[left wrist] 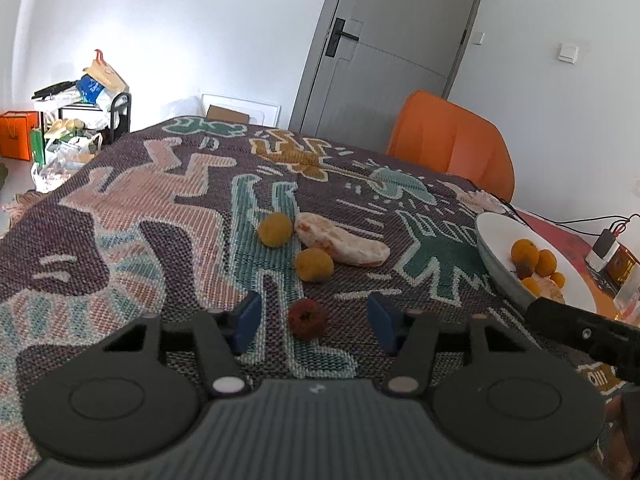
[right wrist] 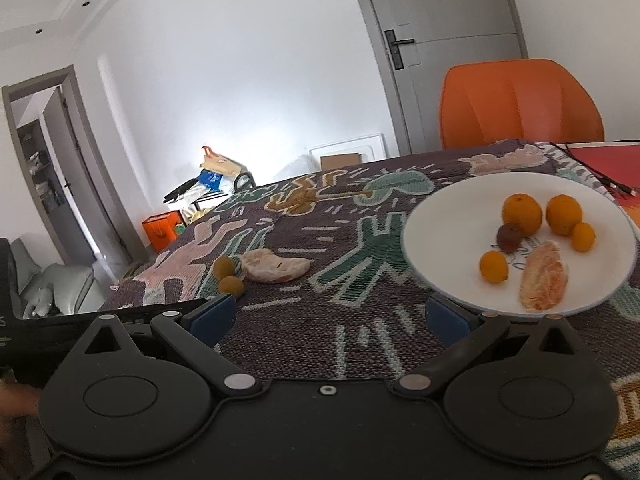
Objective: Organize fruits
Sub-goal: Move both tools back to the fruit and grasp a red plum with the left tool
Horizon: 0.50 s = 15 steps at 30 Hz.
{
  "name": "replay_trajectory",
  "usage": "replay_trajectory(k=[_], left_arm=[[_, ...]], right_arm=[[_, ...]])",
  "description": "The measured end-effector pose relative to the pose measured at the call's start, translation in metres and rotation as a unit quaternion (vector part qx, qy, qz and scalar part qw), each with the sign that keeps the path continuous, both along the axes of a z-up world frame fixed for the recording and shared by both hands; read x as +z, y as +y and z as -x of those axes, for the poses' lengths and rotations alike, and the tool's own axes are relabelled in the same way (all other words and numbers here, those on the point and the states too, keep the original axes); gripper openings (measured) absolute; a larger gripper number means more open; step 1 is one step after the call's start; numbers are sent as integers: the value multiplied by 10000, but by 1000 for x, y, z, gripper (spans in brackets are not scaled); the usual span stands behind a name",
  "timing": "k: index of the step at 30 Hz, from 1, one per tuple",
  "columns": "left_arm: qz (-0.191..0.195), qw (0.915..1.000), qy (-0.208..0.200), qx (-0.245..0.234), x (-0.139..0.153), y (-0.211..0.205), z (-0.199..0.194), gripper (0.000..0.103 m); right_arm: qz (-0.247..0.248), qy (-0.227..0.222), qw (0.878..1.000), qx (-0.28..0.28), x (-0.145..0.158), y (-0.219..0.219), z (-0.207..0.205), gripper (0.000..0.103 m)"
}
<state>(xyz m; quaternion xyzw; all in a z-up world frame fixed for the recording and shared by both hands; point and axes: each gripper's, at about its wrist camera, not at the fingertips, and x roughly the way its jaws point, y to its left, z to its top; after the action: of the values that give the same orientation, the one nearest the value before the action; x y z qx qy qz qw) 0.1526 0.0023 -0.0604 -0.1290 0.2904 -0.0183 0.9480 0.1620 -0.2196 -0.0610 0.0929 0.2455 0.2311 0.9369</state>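
Over on the left, the left tool (left wrist: 312, 322) hangs low above the woven patterned cloth covering the surface (left wrist: 120, 216), its blue pads spread wide, and a small dark red fruit (left wrist: 307, 318) sits on the cloth right between them, touched by neither. Just beyond it lie two round yellow fruits (left wrist: 314, 264), one behind the other, and beside them a peeled citrus piece (left wrist: 340, 240), an elongated lump whose long axis runs from near-left to far-right across the cloth, its fatter end toward the yellow pair. Moving right, the white plate (right wrist: 440, 216) rests on the cloth, and it holds four orange fruits of mixed size (right wrist: 522, 214), a small dark brownish fruit (right wrist: 509, 238) tucked against the biggest one, and a peeled citrus segment (right wrist: 545, 276) lying near the front rim, long axis tilted up toward the far right. The right tool (right wrist: 336, 318) is open too, nothing between its pads, with its right pad just beside the plate's near rim. An orange chair (right wrist: 520, 104) stands behind the surface.
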Motion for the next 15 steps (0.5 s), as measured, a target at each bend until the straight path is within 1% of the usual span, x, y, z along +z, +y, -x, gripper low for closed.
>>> replay_trajectory(k=[4,6,8,9,11,13,15], left_arm=[[45,10000,78,0,-5,2,-5,48],[77,9999,133,-7,-8,2,-8,42],[70,9999,118,9,-10,3,-10,38],[57,9999,118,27,-11,3,-11,31],[127,9998,151,45,-11,7,-12,21],[237,9996,161,48,-10,11,-12,21],[247,9995,140,101,-8,16,-11,21]], right_arm=[[-7,12,10000,88,0,6,-3,103],[9,12,9999,148,0,10,-5,103],[32,29,9998,193,0,15,-8,103],[38,47,9998,214,0,17,-9,103],[39,82,9997,246,-1,21,-12,103],[41,106,9996,277,-1,26,-14,103],[34,126,9993,342,-1,30,-16,101]])
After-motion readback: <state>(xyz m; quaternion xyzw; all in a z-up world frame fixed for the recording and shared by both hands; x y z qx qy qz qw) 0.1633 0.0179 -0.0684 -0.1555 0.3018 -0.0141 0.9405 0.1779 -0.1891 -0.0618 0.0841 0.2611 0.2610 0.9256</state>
